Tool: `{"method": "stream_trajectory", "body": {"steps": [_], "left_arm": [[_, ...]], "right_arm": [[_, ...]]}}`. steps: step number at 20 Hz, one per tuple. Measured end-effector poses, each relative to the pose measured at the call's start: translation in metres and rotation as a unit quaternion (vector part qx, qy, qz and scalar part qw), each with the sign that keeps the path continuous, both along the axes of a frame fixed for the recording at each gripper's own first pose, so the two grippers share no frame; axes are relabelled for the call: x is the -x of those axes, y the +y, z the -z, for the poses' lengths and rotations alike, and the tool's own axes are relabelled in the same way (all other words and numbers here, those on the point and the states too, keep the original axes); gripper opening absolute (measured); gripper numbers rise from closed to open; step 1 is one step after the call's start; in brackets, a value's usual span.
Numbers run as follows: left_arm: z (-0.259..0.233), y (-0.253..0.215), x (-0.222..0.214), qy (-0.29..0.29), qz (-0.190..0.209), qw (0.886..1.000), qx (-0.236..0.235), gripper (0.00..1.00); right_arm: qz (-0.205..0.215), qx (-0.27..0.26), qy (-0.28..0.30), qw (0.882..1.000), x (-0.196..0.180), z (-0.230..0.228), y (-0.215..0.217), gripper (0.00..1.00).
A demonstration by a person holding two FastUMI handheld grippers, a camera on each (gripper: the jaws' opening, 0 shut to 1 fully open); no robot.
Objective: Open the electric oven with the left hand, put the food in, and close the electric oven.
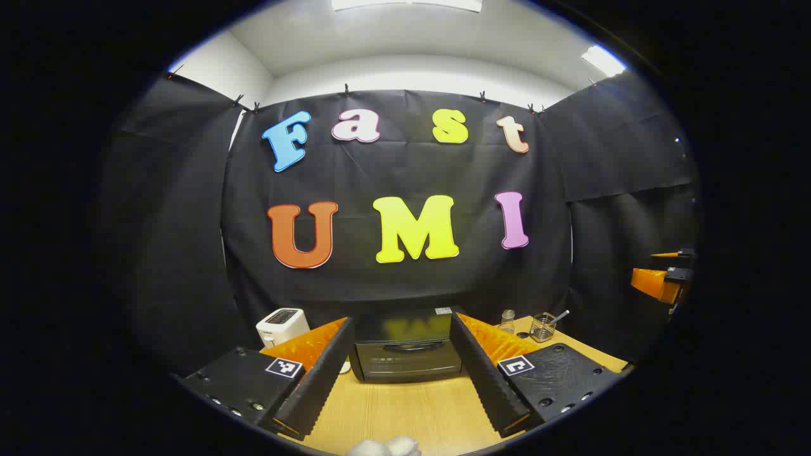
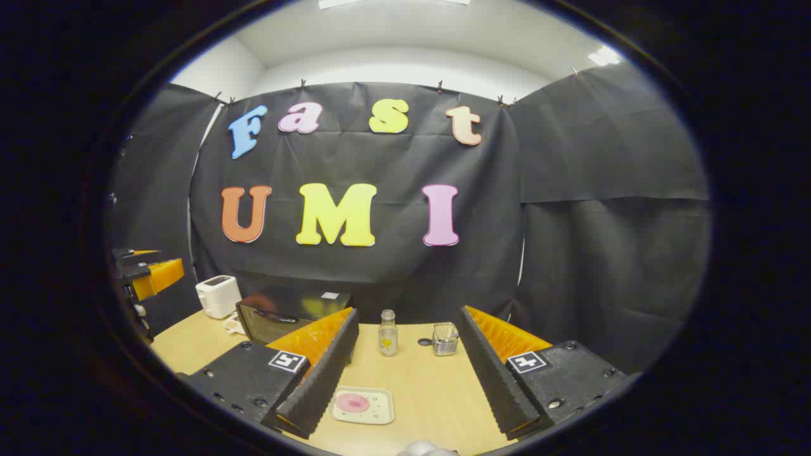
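Table (image 1: 405, 411): wood top, carrying all items. Oven (image 1: 405, 348): at the far edge against the wall, door closed, handle (image 1: 405, 346) running horizontally across the door's upper part. In the left gripper view the oven sits dead ahead, framed between the fingers, well apart from them. Left gripper (image 1: 402, 380): fingers spread wide, nothing held. It is the nearer and better-aligned tool for the handle; a straight advance appears sufficient. Right gripper (image 2: 405, 380): fingers likewise apart, empty. Plate (image 2: 362, 405): holds pink food (image 2: 352, 402), lying just ahead of the right gripper, toward its left finger.
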State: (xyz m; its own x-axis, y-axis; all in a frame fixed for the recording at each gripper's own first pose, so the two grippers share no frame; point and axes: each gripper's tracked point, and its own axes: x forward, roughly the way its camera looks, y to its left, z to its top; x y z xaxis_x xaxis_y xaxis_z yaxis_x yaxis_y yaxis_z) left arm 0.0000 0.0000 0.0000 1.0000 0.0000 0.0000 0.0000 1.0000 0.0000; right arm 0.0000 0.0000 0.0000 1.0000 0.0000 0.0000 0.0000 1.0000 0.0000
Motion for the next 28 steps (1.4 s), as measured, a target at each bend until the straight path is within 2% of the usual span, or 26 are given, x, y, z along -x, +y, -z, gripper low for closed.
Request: {"method": "stream_trajectory", "body": {"steps": [9,10,11,16,17,18,22,28], "left_arm": [[0.007,0.003,-0.005,0.008,-0.008,1.000,-0.006,0.96],[0.007,0.004,-0.005,0.007,-0.008,1.000,-0.007,1.00],[0.007,0.005,-0.005,0.006,-0.010,1.000,-0.009,0.96],[0.019,0.005,-0.022,0.011,-0.016,1.000,-0.003,0.96],[0.020,0.004,-0.028,0.009,-0.017,1.000,-0.004,1.00],[0.024,0.004,-0.035,0.011,-0.018,1.000,-0.004,0.96],[0.043,-0.007,-0.077,0.014,-0.011,1.000,-0.004,0.96],[0.085,-0.025,-0.160,0.031,-0.005,0.999,0.003,0.96]], "right_arm": [[0.001,-0.012,0.004,1.000,-0.005,0.002,0.000,1.00],[0.001,-0.013,0.005,1.000,-0.006,0.003,-0.001,0.99],[0.000,-0.012,0.007,1.000,-0.007,0.004,-0.001,0.99],[-0.004,-0.010,0.019,1.000,-0.016,0.009,-0.001,1.00],[-0.004,-0.009,0.020,1.000,-0.018,0.009,-0.002,1.00],[-0.004,-0.007,0.023,1.000,-0.019,0.010,-0.003,1.00],[0.003,-0.004,0.027,1.000,-0.023,0.007,-0.011,0.99],[0.038,0.015,0.046,0.998,-0.018,0.005,-0.032,1.00]]}}
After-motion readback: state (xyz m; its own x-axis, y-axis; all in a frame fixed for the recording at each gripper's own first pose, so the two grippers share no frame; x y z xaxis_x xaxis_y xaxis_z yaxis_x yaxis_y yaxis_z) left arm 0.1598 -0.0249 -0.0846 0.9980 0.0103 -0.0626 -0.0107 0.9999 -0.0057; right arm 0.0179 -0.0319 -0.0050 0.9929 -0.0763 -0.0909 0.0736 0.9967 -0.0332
